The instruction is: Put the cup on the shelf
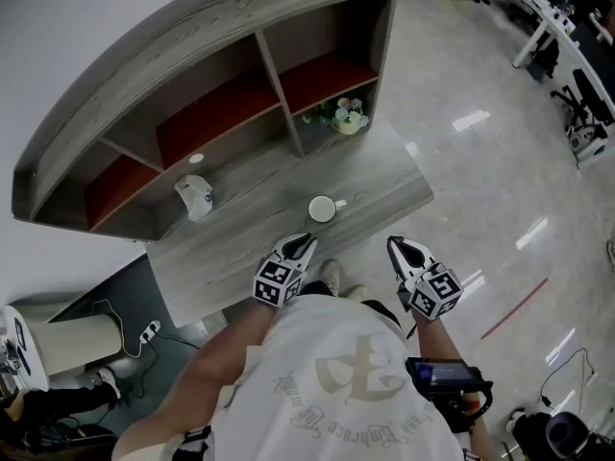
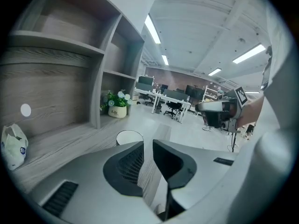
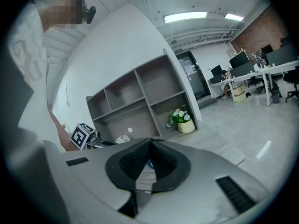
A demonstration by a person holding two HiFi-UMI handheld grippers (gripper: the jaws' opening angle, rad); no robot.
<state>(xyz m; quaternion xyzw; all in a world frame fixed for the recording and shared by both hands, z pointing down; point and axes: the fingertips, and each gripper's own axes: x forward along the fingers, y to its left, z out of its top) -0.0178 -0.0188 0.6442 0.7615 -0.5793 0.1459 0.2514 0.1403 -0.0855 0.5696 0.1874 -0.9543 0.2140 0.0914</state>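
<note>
A white cup stands upright on the grey wooden desk top below the shelf unit. My left gripper hangs at the desk's near edge, just short of the cup. In the left gripper view the cup shows right beyond the left jaw, and the left gripper has a narrow gap between its jaws with nothing in it. My right gripper is off to the right of the desk's edge, over the floor. In its own view the right gripper is shut and empty.
A small white bag lies on the desk top at the left. A potted flower stands in the lowest right compartment. The other shelf compartments hold nothing that I can see. Office desks and chairs stand far right across the shiny floor.
</note>
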